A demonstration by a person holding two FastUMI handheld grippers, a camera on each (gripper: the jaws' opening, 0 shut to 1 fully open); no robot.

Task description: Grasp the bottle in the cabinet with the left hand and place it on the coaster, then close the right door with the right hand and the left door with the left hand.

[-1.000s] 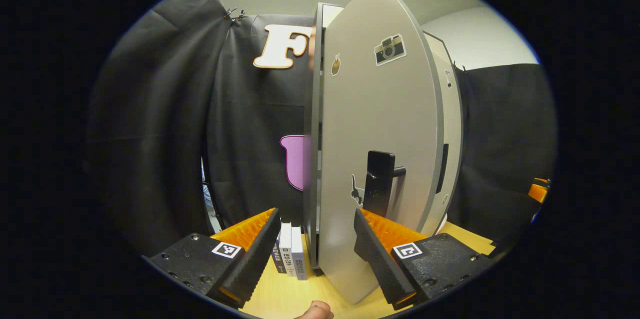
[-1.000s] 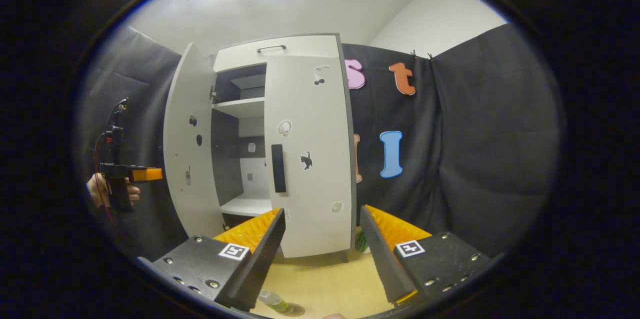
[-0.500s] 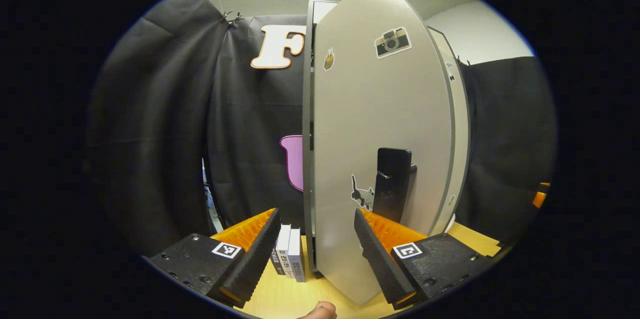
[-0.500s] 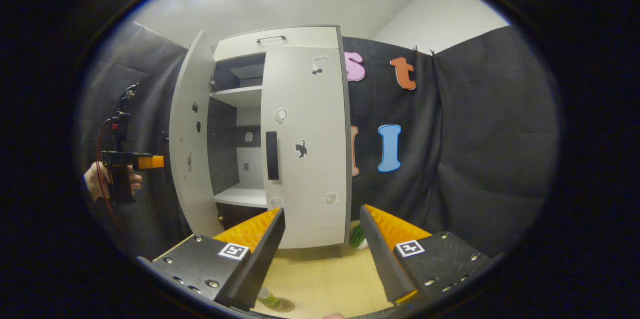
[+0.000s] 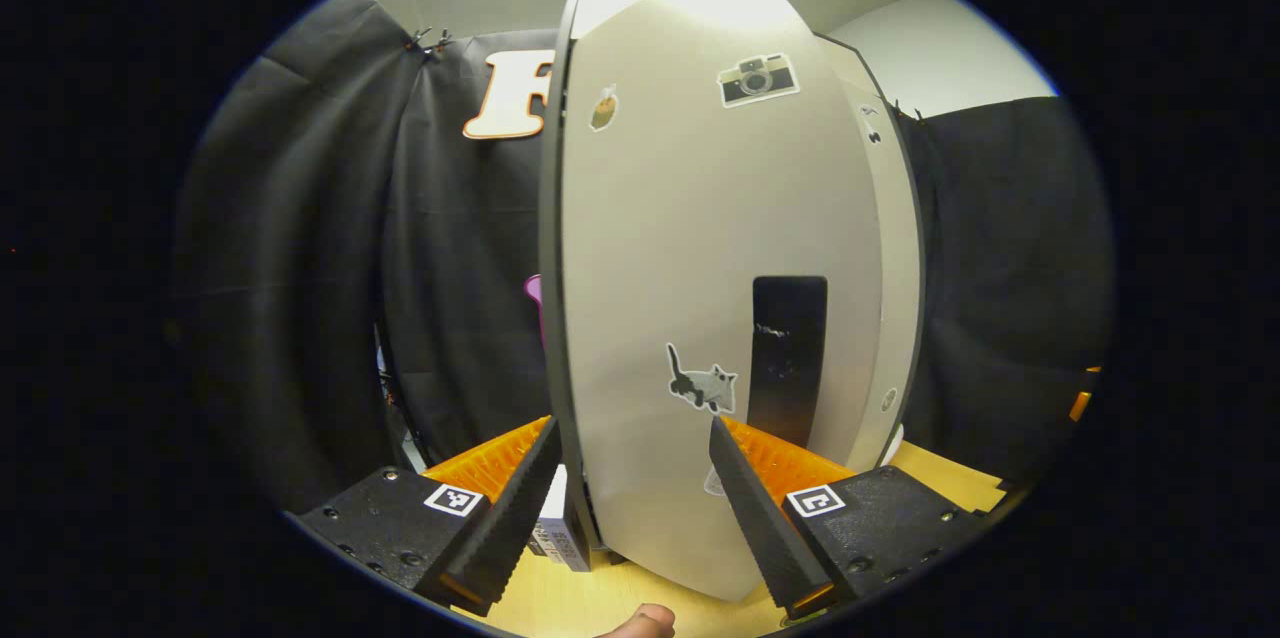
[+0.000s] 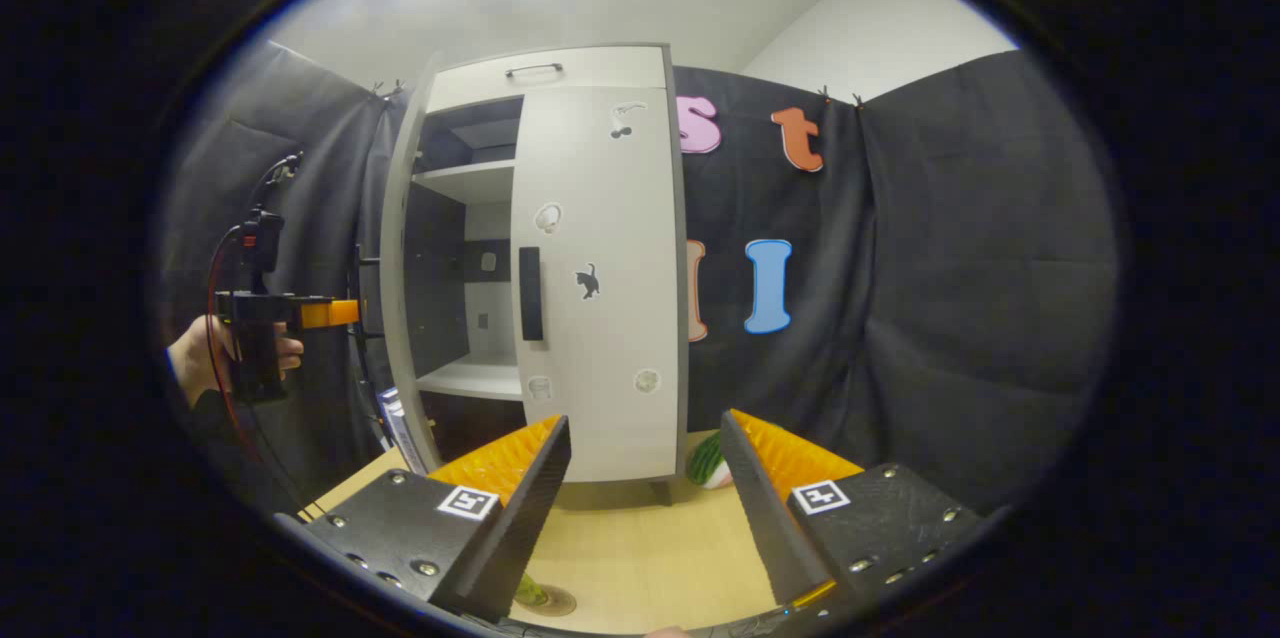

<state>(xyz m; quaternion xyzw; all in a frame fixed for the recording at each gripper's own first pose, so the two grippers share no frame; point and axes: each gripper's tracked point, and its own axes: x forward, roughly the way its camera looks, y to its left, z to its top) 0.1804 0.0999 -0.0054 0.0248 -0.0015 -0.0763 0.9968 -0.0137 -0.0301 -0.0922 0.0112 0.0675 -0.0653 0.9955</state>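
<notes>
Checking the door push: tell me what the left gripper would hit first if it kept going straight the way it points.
Most likely the left door: its outer face stands right ahead of the open left gripper, between the fingers' line. How near it is cannot be judged from the left gripper view.

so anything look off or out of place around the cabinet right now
Nothing damaged or spilled. The only thing unfinished is the cabinet's left door, which stands partly open with the shelves showing, while the right door is shut. The left gripper is open, right at the left door's outer face.
</notes>
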